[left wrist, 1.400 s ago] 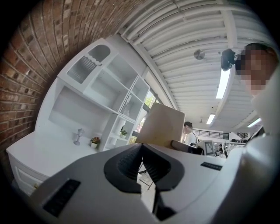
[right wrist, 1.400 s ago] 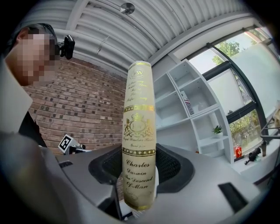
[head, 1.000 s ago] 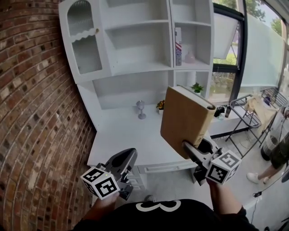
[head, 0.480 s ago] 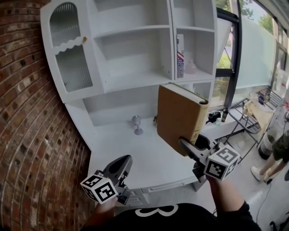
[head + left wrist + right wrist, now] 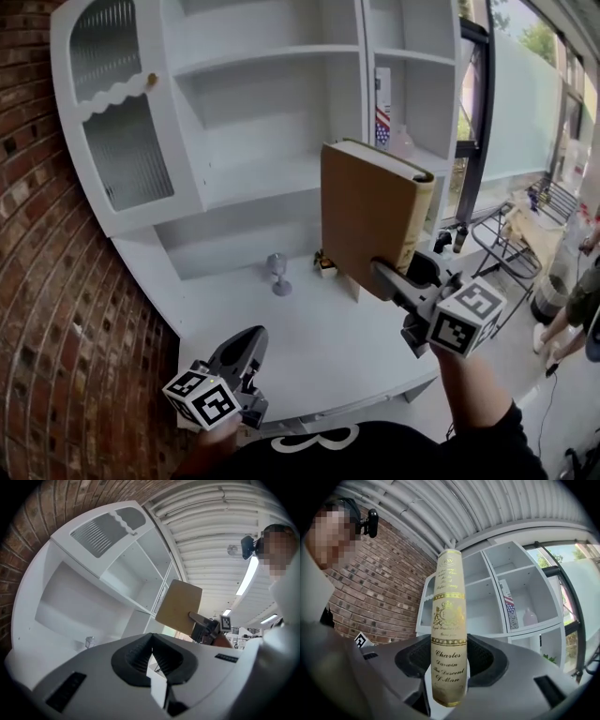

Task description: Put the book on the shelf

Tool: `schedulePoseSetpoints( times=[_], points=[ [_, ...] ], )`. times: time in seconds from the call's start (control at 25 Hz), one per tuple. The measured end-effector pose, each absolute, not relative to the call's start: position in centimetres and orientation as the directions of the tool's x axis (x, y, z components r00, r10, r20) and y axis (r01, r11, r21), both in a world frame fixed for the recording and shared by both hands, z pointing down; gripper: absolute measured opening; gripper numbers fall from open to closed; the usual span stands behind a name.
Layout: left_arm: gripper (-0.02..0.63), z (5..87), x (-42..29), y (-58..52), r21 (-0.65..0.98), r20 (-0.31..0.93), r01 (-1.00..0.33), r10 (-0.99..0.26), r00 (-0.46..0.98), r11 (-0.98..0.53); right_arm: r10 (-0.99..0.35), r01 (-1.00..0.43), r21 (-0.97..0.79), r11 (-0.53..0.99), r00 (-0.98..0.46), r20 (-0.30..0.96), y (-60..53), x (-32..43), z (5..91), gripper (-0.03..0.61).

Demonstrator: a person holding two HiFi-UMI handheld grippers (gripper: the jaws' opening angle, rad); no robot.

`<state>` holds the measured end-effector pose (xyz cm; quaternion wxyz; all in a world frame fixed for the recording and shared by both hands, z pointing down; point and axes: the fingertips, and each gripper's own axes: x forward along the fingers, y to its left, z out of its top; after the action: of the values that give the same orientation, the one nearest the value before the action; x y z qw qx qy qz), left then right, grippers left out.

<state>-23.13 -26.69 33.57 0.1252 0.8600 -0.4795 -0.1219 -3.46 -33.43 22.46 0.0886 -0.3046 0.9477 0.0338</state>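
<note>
Setting: brick wall [image 5: 56, 309] at left, window at right, and between them a white shelf unit [image 5: 364, 94] rising from a white desk surface [image 5: 337, 356].
Shelf contents: the middle shelf [image 5: 272, 58] looks bare. The right bay holds a flag-printed item [image 5: 382, 111] and a pale bottle [image 5: 401, 142]. A small glass [image 5: 276, 274] stands on the desk surface.
Book: tan hardback book [image 5: 366, 206], held upright in the air before the shelf unit and above the desk surface, touching no shelf. Its gilt spine faces the right gripper view.
Step in hand (judged): carrying the book toward a bay; placement is not yet made.
Doing it well: aim for the bare middle shelf rather than the occupied right bay, so the bottle is not knocked. Keep the book upright, since the grip sits low and the tall upper part may swing. Bring the bottom edge just over the board, lower until it rests flat, and only then let the jaws part.
Right gripper [image 5: 382, 272]: jaws stand apart by the book's thickness, with the pads pressed on both covers at the lower end by the spine. It touches nothing else.
Left gripper [image 5: 248, 339]: low near the desk's front edge, jaws drawn together with nothing between them, well apart from the book.
</note>
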Motion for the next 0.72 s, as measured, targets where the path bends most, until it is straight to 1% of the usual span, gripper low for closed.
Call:
schedulePoseSetpoints(
  times=[0.48,0.72],
  points=[
    [0.003,33.0,-25.9,-32.8,0.321,-0.086,-0.774,-0.830,0.551,-0.546,-0.604,-0.635,0.063,0.770,-0.758,-0.247,-39.8,-5.1,18.0,0.201],
    [0.003,32.8,-27.5,-35.0,0.312,-0.096,-0.782,-0.836,0.540,-0.540,-0.629,-0.668,0.089,0.739,-0.731,-0.266,-42.9,-5.6,15.6,0.201]
  ],
)
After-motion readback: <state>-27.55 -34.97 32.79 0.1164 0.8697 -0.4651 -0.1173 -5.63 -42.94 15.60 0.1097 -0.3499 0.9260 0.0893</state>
